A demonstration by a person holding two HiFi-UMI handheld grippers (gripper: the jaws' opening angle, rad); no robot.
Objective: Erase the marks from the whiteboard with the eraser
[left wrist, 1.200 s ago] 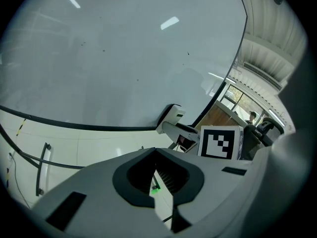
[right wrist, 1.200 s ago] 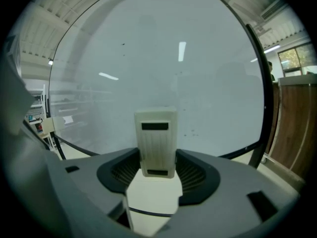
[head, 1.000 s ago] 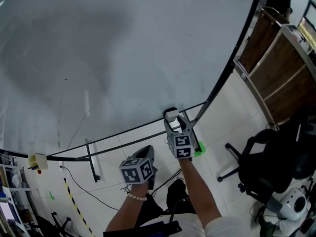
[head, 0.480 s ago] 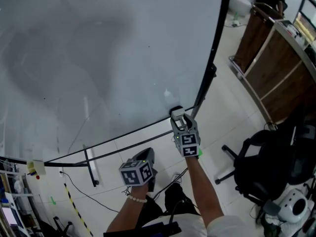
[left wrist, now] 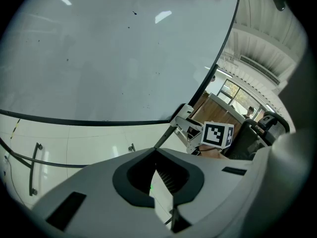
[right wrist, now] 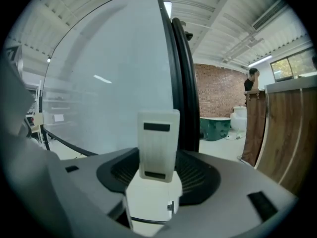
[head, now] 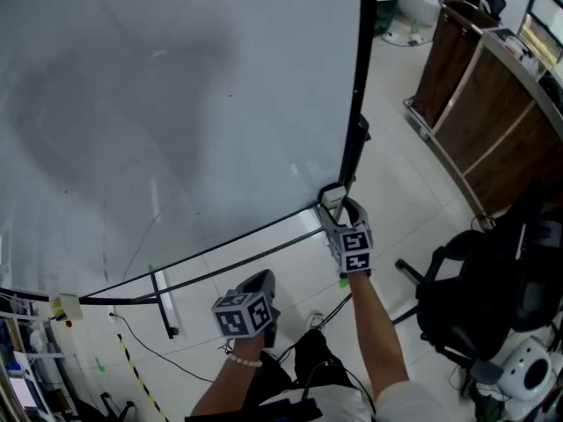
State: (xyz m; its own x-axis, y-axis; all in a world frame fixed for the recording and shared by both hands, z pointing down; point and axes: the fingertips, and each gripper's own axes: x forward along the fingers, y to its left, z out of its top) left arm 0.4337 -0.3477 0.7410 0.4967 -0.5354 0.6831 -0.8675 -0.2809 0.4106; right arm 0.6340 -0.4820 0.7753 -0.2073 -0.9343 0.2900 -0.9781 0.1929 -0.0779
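From the head view, the whiteboard [head: 176, 104] fills the upper left, and the right hand-held gripper [head: 335, 209] holds the white eraser [head: 332, 196] at the board's lower right corner, against its black frame [head: 359, 77]. The left hand-held gripper [head: 261, 281] hangs lower, apart from the board, above the tiled floor [head: 396, 183], with an office chair [head: 475, 297] to the right. The left gripper view alone shows that its jaws are pressed together with nothing between them, and a few dark specks [left wrist: 134, 13] on the board. The right gripper view shows its jaws clamped on the eraser's ribbed sides, and a brick wall [right wrist: 218, 90] beyond.
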